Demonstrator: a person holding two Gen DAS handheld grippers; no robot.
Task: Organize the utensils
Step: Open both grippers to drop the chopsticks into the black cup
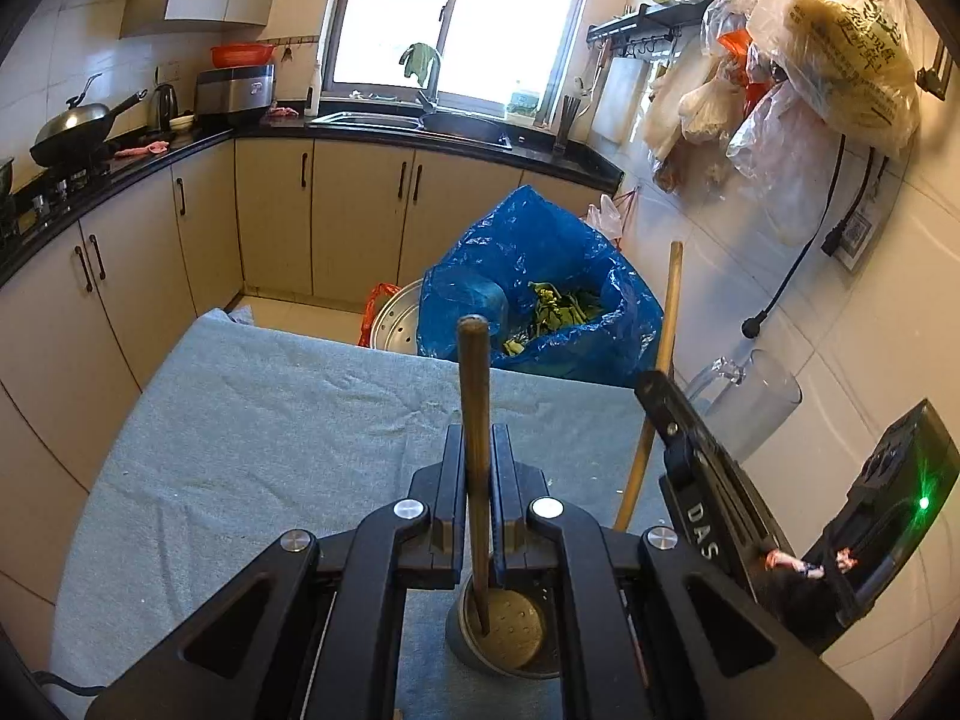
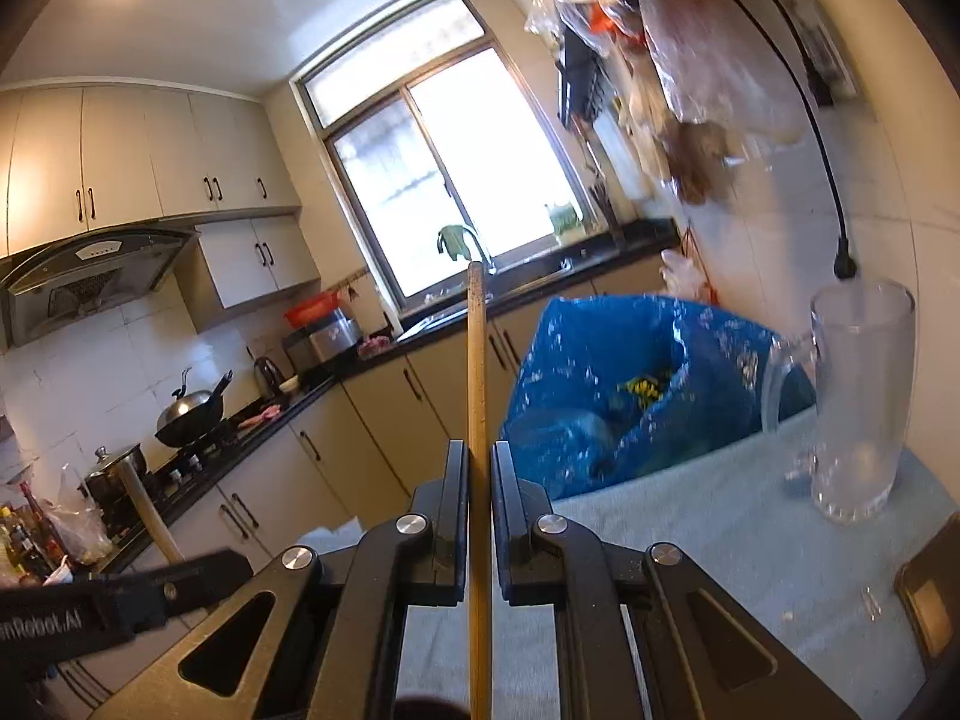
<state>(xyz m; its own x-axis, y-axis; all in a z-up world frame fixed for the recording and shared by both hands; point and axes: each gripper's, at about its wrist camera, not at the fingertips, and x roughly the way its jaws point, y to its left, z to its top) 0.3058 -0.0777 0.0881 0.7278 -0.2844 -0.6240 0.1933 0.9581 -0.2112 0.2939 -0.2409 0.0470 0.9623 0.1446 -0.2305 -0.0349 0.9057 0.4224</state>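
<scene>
My left gripper is shut on the dark wooden handle of a ladle; its round perforated metal head hangs just above the grey towel. My right gripper is shut on a light wooden utensil handle that stands upright; its lower end is hidden. In the left wrist view this light handle and the right gripper's body are at the right. A clear glass mug stands on the towel at the right, also seen in the left wrist view.
A blue plastic bag with vegetable scraps stands beyond the table's far edge, beside a metal steamer pot. A black device with a green light sits at the right by the tiled wall. Kitchen counters and cabinets lie beyond.
</scene>
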